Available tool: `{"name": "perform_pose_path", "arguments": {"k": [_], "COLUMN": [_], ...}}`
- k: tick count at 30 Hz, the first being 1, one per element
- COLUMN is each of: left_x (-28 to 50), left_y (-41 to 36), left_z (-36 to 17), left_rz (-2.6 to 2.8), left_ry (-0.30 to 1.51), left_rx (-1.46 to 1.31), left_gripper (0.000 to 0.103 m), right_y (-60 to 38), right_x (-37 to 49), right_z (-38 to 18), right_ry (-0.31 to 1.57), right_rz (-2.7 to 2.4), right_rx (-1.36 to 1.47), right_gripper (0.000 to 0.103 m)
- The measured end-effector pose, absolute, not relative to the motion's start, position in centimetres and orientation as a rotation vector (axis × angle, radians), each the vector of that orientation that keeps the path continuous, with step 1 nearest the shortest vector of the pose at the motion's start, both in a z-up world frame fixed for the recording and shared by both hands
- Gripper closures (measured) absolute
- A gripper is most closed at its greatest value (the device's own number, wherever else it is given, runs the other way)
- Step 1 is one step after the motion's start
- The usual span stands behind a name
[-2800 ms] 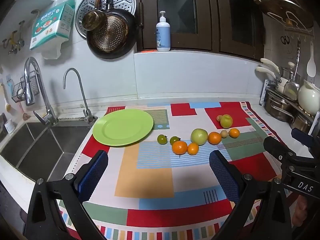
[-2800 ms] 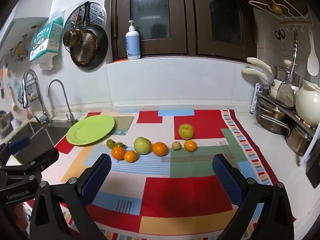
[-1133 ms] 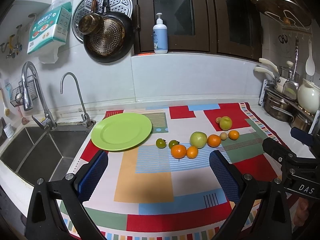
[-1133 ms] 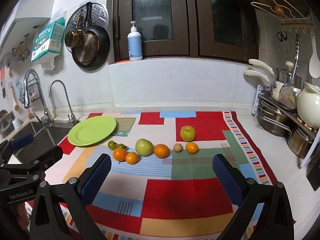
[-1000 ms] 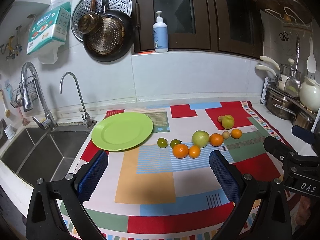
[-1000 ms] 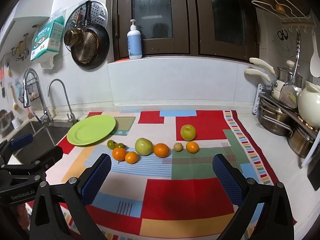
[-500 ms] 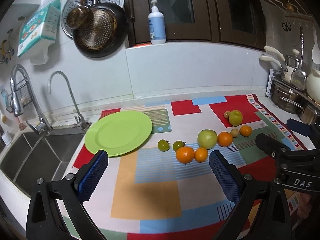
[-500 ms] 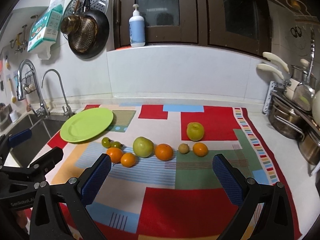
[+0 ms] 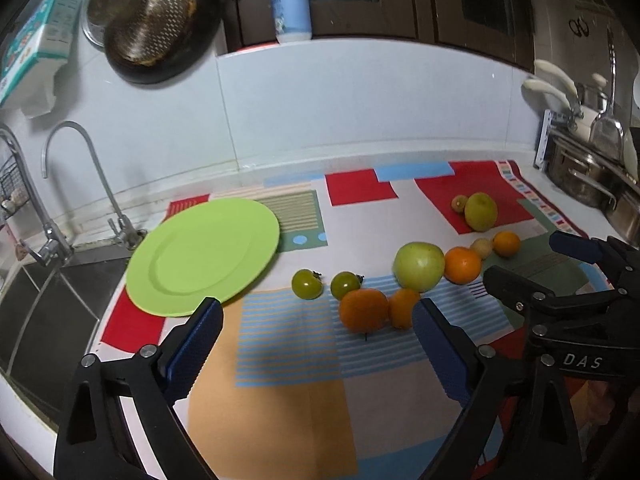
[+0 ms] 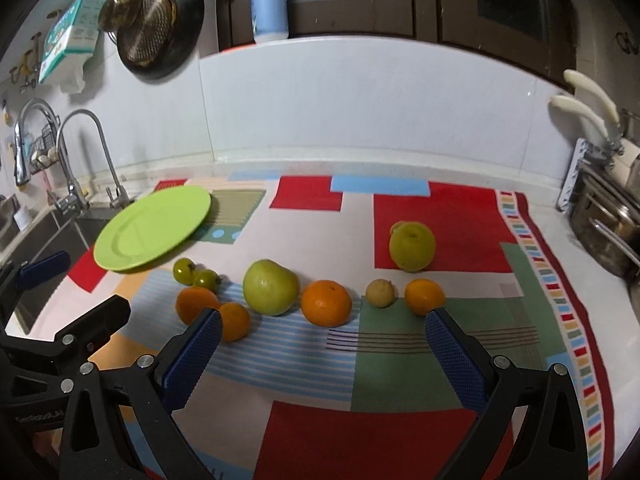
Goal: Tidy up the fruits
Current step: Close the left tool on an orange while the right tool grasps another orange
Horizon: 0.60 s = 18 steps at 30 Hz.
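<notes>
A lime-green plate lies at the cloth's left. To its right are two small green tomatoes, two oranges, a green apple, another orange, a small yellowish fruit, a small orange and, farther back, a yellow-green fruit. My left gripper hovers before the tomatoes and near oranges; its jaws are closing and grip nothing. My right gripper stands open just short of the apple and middle orange, holding nothing.
A patchwork cloth covers the counter. A steel sink with taps lies left of the plate. Pots and utensils stand at the right. Pans hang on the tiled wall behind.
Both grippers have moved forward and down toward the fruit row, which now looks larger and closer. The left jaws stand slightly narrower.
</notes>
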State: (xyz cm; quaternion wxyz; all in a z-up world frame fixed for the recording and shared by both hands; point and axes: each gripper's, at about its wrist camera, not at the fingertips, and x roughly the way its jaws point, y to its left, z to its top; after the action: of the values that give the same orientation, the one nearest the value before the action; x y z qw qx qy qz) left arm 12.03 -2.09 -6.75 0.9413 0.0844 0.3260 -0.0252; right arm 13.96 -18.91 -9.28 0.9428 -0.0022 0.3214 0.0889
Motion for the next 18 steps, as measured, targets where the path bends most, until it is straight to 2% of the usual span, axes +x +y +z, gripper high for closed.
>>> {"name": "perform_pose_path", "arguments": {"k": [18], "left_x": [17.4], "left_y": [-2.0], "left_z": [-10.9], "left_rz": [-0.162], "left_ry": [0.825], "left_rx": [0.082], "left_gripper": [0.044], "right_y": [-18.4], "right_x": [19.1], "right_z": [-13.4], "right_ry": [0.781], "right_rz": [0.213], "right_rx": [0.002], "right_gripper": [0.026]}}
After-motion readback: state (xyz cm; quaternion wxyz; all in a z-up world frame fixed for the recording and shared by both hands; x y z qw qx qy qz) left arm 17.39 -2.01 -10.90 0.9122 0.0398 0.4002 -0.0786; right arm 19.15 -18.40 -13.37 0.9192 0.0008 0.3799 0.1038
